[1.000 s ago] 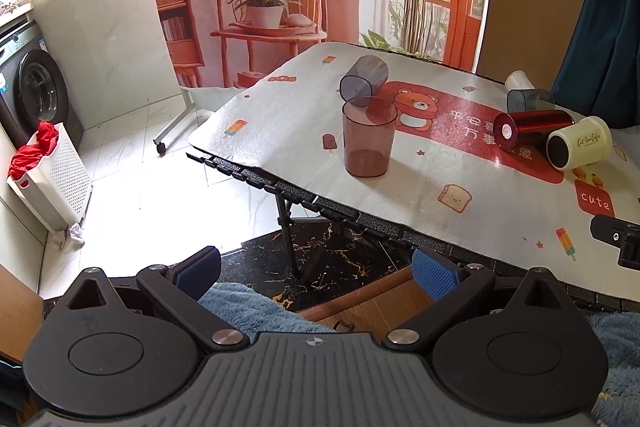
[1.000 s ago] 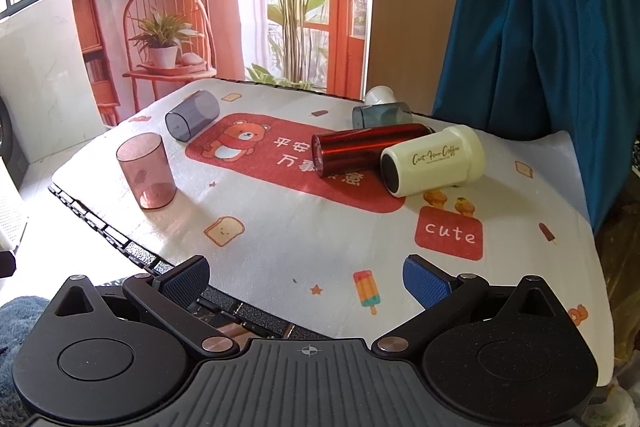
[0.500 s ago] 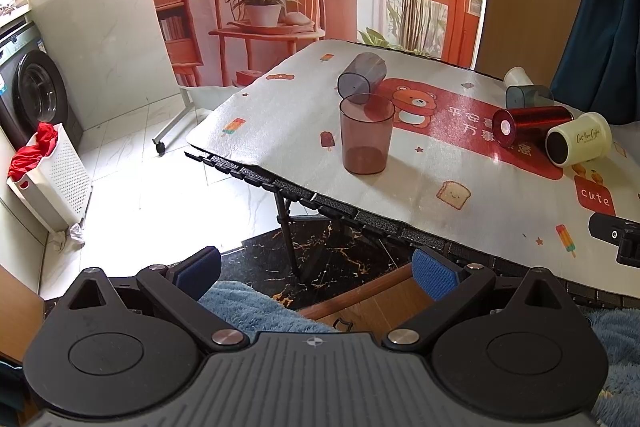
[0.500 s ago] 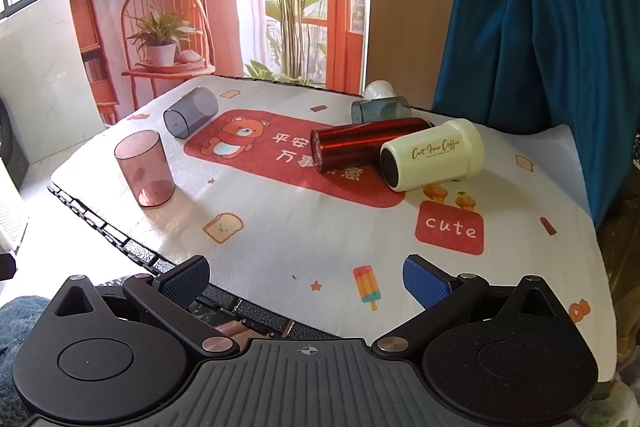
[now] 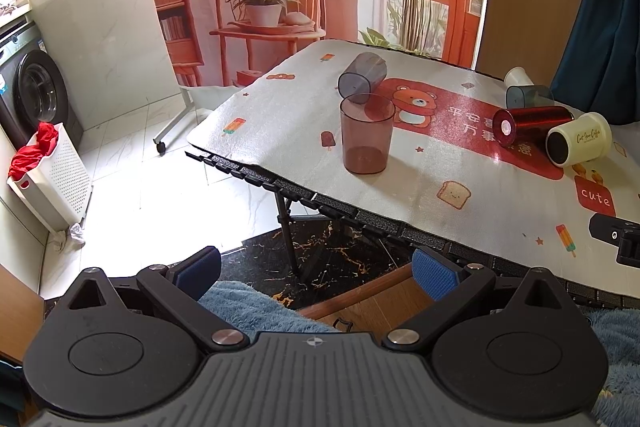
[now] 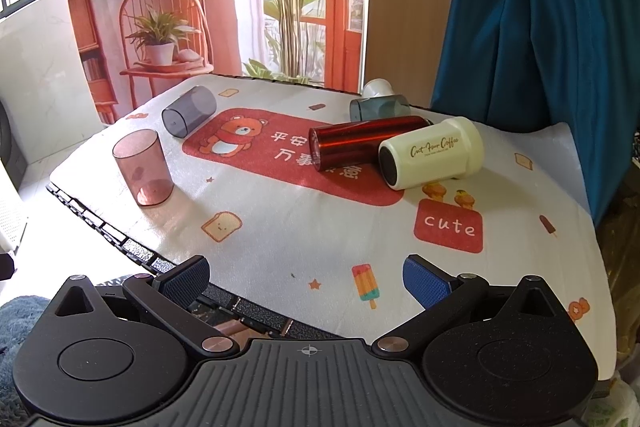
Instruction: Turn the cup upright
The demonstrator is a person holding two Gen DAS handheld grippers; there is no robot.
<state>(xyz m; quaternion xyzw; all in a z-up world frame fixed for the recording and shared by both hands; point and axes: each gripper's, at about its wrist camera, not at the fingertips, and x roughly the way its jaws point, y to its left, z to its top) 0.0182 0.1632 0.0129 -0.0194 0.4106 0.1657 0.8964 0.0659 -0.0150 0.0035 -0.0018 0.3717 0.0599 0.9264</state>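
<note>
While the pink cup (image 5: 366, 135) is standing upright near the left edge of the tabletop (image 5: 460, 163), five other cups are lying on their sides. A grey cup (image 5: 362, 77) is lying just behind the pink one. From the right wrist view, the grey cup (image 6: 189, 111) is resting at the far left of the tabletop (image 6: 320, 227), and the pink cup (image 6: 143, 167) is sitting in front of it.

A shiny red cup (image 6: 366, 141) is lying in the middle, right beside a cream cup (image 6: 432, 157) with writing on it. Behind them a dark see-through cup (image 6: 378, 108) is lying next to a small white cup (image 6: 377, 87).

The left hand-held gripper (image 5: 316, 269) is hanging off the front edge of the tabletop, over the floor. Its blue fingers (image 5: 434, 273) are standing wide apart and are holding nothing. The right hand-held gripper (image 6: 306, 277) is hanging over the front edge of the tabletop. Its fingers (image 6: 424, 279) are also standing wide apart, and nothing is between them. Both are staying well away from all the cups.
</note>
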